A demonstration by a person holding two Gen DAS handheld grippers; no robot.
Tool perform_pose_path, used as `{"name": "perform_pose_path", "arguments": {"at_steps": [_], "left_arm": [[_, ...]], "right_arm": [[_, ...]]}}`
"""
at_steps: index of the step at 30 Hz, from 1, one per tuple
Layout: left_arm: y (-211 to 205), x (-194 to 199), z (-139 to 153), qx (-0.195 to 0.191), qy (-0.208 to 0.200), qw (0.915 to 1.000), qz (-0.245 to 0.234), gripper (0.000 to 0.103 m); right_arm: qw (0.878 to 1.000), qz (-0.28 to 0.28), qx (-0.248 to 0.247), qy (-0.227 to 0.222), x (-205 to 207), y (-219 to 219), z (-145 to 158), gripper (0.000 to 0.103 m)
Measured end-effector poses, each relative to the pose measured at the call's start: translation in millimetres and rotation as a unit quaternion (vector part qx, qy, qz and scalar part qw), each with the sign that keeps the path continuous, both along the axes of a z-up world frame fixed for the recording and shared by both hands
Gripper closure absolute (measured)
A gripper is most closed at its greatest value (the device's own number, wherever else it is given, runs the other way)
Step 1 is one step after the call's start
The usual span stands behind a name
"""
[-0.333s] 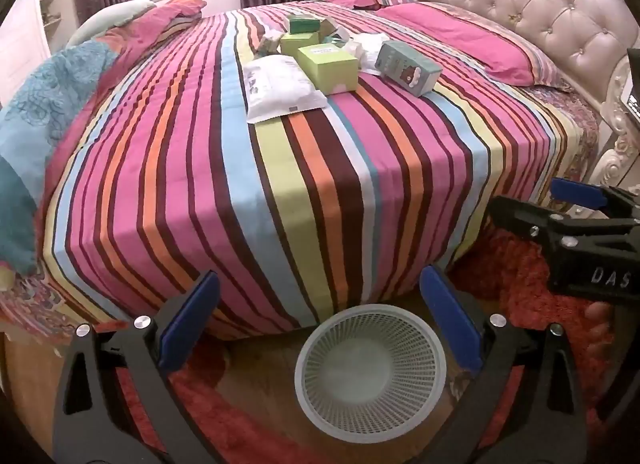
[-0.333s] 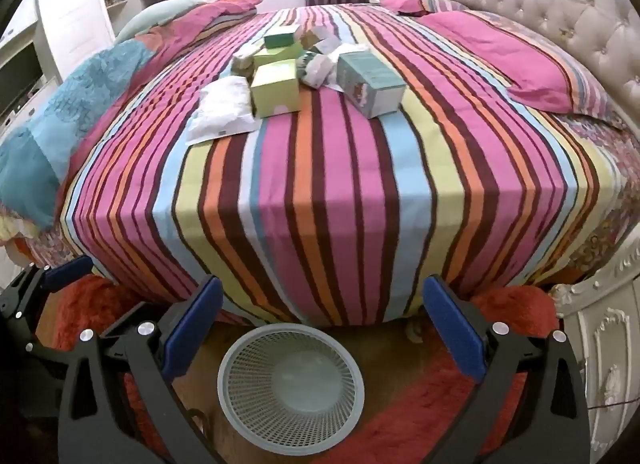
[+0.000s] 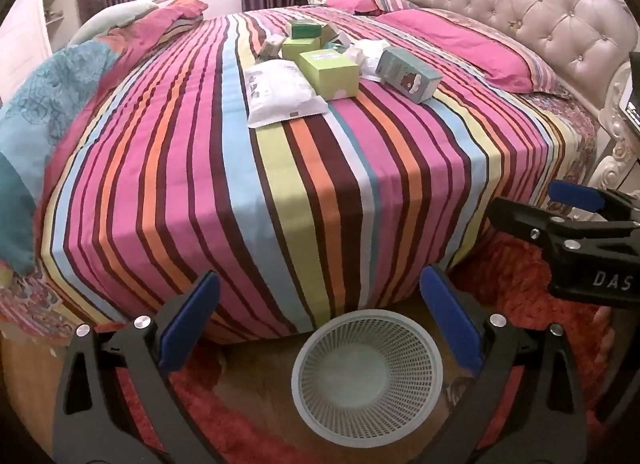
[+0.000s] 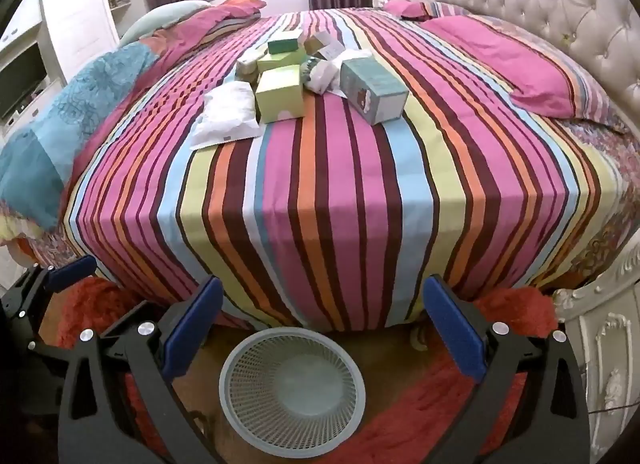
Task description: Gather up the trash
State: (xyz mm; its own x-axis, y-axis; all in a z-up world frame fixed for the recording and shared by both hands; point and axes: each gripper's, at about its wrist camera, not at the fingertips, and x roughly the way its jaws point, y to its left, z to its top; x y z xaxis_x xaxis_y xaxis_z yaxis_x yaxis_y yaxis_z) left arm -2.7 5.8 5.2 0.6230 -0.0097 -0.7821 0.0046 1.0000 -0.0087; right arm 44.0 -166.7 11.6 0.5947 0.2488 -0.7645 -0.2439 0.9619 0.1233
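Both of my black 2-finger tools with blue pads stand at their widest, nothing between the jaws: left gripper (image 3: 320, 316) and right gripper (image 4: 322, 318), each tilted down toward the floor. From the left wrist view, the right gripper shows at the right edge, beside the bed.

Largest first: round bed under a striped multicolour cover (image 4: 328, 200), with a cream tufted headboard (image 3: 532, 12) on its far right side and a pink pillow (image 4: 532, 68) lying against it. Red shaggy rug (image 4: 420, 420) on the floor at the bed's foot.

White round mesh plastic wastebasket (image 4: 248, 380) stands upright on the floor, just in front of the bed's near edge, framed between my right gripper's fingers.

Trash sits clustered mid-bed, well away from both tools: white flat plastic pouch (image 4: 228, 112) on the left, light-green cardboard box (image 4: 280, 94) touching it, grey-teal carton with a brown bear print (image 4: 374, 90) on the right, crumpled white wrapper (image 4: 324, 72) between them, dark-green small box (image 4: 284, 42) behind.
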Motion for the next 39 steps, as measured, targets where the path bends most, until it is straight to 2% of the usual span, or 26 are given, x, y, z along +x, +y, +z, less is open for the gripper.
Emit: {"name": "perform_pose_path", "arguments": {"at_steps": [8,39], "left_arm": [[2.1,5.1,-5.0,-0.005,0.006,0.9999,0.012,0.006],[5.1,4.9,-9.9,-0.007,0.016,0.9997,0.015,0.006]], "right_arm": [[1.000,-0.009,0.003,-0.004,6.2,24.6,2.6,0.008],[1.000,0.019,-0.018,0.002,1.9,34.8,-2.0,0.008]]}}
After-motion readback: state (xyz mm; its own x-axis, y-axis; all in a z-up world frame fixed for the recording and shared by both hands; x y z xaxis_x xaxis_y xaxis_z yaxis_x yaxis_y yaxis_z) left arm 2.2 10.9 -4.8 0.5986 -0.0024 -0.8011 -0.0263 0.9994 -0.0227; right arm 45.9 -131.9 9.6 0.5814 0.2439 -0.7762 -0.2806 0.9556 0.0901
